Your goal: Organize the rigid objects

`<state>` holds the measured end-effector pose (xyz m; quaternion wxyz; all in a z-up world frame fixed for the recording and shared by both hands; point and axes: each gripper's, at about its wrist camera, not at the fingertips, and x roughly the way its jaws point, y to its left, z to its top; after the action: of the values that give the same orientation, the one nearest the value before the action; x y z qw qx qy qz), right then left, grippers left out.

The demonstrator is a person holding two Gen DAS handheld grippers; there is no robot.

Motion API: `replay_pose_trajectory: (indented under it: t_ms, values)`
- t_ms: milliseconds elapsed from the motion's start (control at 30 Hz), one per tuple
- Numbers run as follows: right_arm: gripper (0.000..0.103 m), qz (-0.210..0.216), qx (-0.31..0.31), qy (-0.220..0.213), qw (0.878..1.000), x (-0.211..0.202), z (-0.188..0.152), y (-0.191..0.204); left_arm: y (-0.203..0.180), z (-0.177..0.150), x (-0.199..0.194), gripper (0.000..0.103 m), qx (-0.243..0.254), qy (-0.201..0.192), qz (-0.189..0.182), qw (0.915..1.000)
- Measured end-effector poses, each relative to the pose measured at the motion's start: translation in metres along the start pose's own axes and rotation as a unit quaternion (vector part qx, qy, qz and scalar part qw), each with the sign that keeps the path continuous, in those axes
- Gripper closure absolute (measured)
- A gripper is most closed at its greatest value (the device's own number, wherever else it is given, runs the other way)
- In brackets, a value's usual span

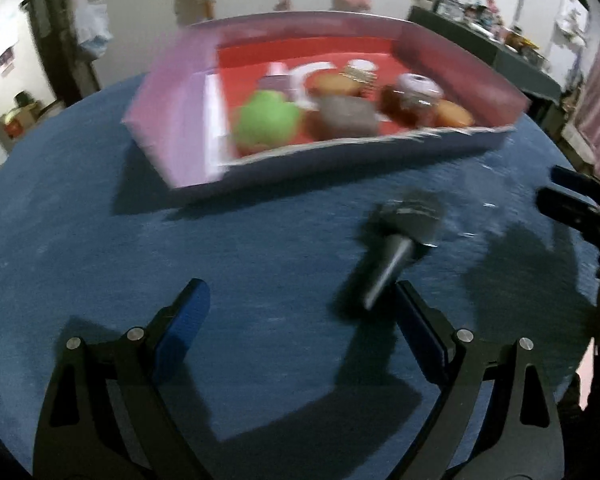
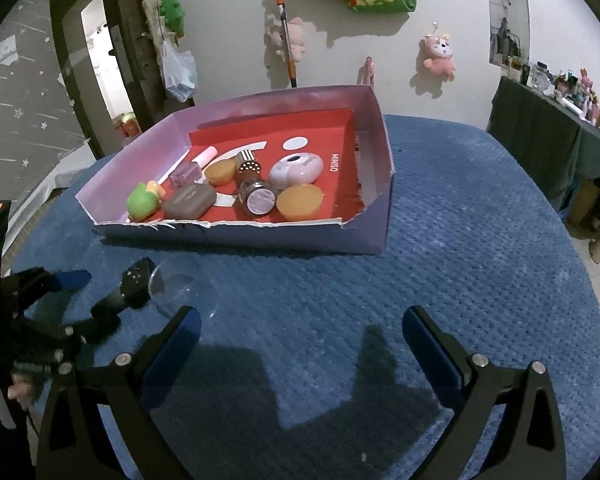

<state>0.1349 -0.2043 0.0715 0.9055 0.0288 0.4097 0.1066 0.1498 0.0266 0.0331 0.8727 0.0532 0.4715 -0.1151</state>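
Note:
A shallow purple box (image 2: 380,184) with a red floor sits on the blue cloth and holds several small items: a green toy (image 2: 140,202), a grey case (image 2: 190,200), two orange lids (image 2: 300,200), a pale round case (image 2: 296,170) and a dark jar (image 2: 256,200). The box (image 1: 172,136) is blurred in the left wrist view. A small black brush-like object (image 1: 400,240) lies on the cloth just ahead of my left gripper's right finger (image 1: 416,320). My left gripper (image 1: 300,312) is open and empty. My right gripper (image 2: 300,340) is open and empty. The black object (image 2: 134,284) also shows at the left of the right wrist view.
The table is round and covered in blue cloth (image 2: 460,280). My left gripper (image 2: 64,300) appears at the left edge of the right wrist view. My right gripper's finger (image 1: 572,196) shows at the left view's right edge. A dark shelf (image 2: 540,140) with clutter stands at the right.

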Motion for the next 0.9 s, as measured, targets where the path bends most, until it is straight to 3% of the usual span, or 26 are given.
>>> replay_pose_trajectory:
  t_ms: [133, 167, 233, 333, 433, 633, 867, 900]
  values:
    - [0.000, 0.002, 0.003, -0.004, 1.000, -0.001, 0.002, -0.003, 0.047, 0.003, -0.009, 0.010, -0.062, -0.015, 0.072, 0.9954]
    - [0.000, 0.004, 0.003, -0.005, 1.000, -0.001, 0.002, -0.003, 0.051, 0.003, -0.011, 0.010, -0.074, -0.018, 0.069, 0.9947]
    - [0.000, 0.007, 0.001, -0.006, 1.000, 0.000, 0.003, -0.001, 0.046, 0.004, -0.015, 0.010, -0.081, -0.023, 0.028, 0.9961]
    - [0.000, 0.010, -0.006, -0.004, 1.000, 0.001, 0.003, 0.004, 0.014, 0.004, -0.014, 0.010, -0.047, -0.019, -0.027, 0.9983]
    - [0.000, 0.010, -0.011, -0.003, 1.000, 0.001, 0.002, 0.008, -0.021, 0.010, -0.008, 0.010, -0.021, -0.018, -0.055, 0.9981]
    - [0.000, 0.002, -0.008, -0.003, 1.000, -0.005, -0.001, 0.003, -0.052, 0.026, 0.002, 0.010, 0.009, -0.024, -0.034, 0.9991]
    - [0.000, 0.002, -0.002, -0.002, 1.000, -0.006, -0.003, -0.001, -0.042, 0.029, 0.016, 0.010, -0.019, -0.014, -0.019, 0.9995]
    - [0.000, 0.004, -0.002, -0.001, 1.000, -0.005, -0.003, -0.001, -0.038, 0.025, 0.015, 0.010, -0.021, -0.012, -0.030, 0.9993]
